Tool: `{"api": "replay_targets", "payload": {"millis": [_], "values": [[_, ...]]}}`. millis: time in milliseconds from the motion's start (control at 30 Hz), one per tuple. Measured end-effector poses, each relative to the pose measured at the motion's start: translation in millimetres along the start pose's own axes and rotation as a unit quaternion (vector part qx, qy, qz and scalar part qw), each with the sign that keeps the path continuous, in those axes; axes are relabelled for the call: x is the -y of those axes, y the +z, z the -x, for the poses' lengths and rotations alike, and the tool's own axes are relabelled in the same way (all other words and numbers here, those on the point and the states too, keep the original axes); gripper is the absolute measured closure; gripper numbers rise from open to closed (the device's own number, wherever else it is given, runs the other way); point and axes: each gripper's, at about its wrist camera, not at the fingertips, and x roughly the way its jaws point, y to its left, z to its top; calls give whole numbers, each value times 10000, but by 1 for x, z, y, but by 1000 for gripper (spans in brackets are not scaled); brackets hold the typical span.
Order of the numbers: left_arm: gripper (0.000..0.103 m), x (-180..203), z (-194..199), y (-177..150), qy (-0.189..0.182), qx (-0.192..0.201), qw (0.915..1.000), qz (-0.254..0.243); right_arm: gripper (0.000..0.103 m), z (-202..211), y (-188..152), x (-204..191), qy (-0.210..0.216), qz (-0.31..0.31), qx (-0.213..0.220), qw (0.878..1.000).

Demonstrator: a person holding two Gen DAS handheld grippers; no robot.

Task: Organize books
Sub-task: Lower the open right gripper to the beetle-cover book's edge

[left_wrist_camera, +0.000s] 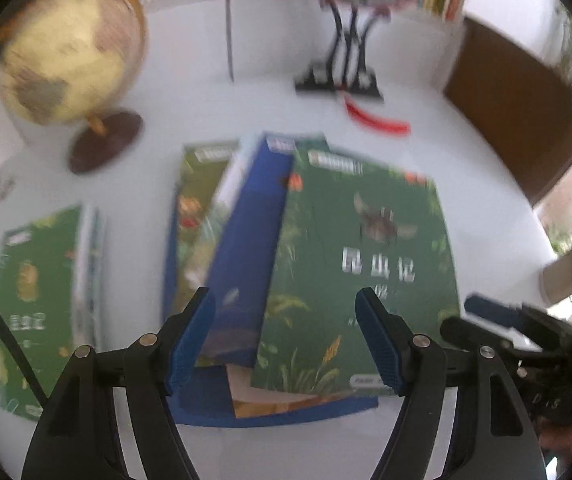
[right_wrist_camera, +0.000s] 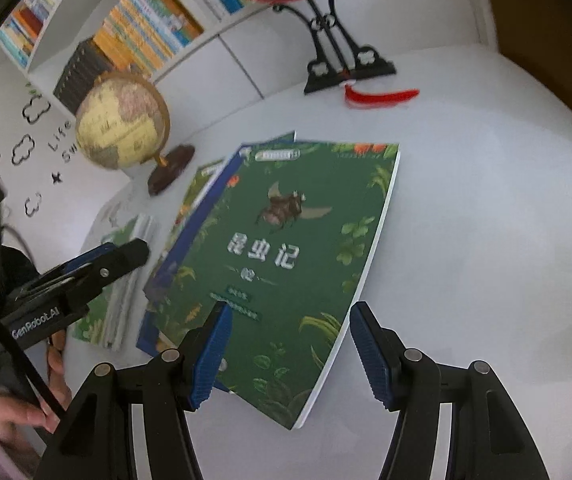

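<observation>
A white counter [right_wrist_camera: 485,200] stands before a white bookshelf [right_wrist_camera: 146,28] packed with books. Near its middle lie 3 overlapping books, the topmost green book [right_wrist_camera: 293,264] showing a beetle; 1 more green book [left_wrist_camera: 42,300] lies apart. Left claw [left_wrist_camera: 286,340] and right claw [right_wrist_camera: 287,352] hover open, gripping nothing.

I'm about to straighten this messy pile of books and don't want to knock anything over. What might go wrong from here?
1. The green beetle book lies askew on the blue book; pushing it may slide the pile apart.
2. Both the left gripper and the right gripper hover open over the same pile and might collide.
3. The globe stands just behind the pile; a shoved book could hit its base.
</observation>
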Motion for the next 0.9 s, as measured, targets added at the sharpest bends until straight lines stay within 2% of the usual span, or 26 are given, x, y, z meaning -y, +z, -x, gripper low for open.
{"api": "replay_targets", "payload": {"millis": [133, 233, 300, 400, 567, 633, 900], "values": [[32, -2, -21, 2, -148, -204, 9995, -205, 43, -14, 0, 5, 3, 3, -162, 9999], [32, 0, -42, 4, -253, -677, 9970, -264, 43, -22, 2, 8, -9, 26, -235, 9997], [32, 4, -43, 4, -152, -556, 9976, -387, 43, -29, 3, 10, 20, -5, -353, 9994], [27, 8, -44, 4, -150, -571, 9976, -349, 40, -33, 6, 7, -29, 114, -429, 9990], [26, 24, -42, -3, -331, -646, 9956, -598, 39, -37, 7, 4, -29, 232, -514, 9984], [24, 30, -42, -7, -229, -676, 9949, -719, 39, -37, 7, 4, 33, 184, -565, 9982], [25, 22, -30, -21, -286, -727, 9964, -333, 39, -33, 4, 7, 86, -39, -593, 9982]]}}
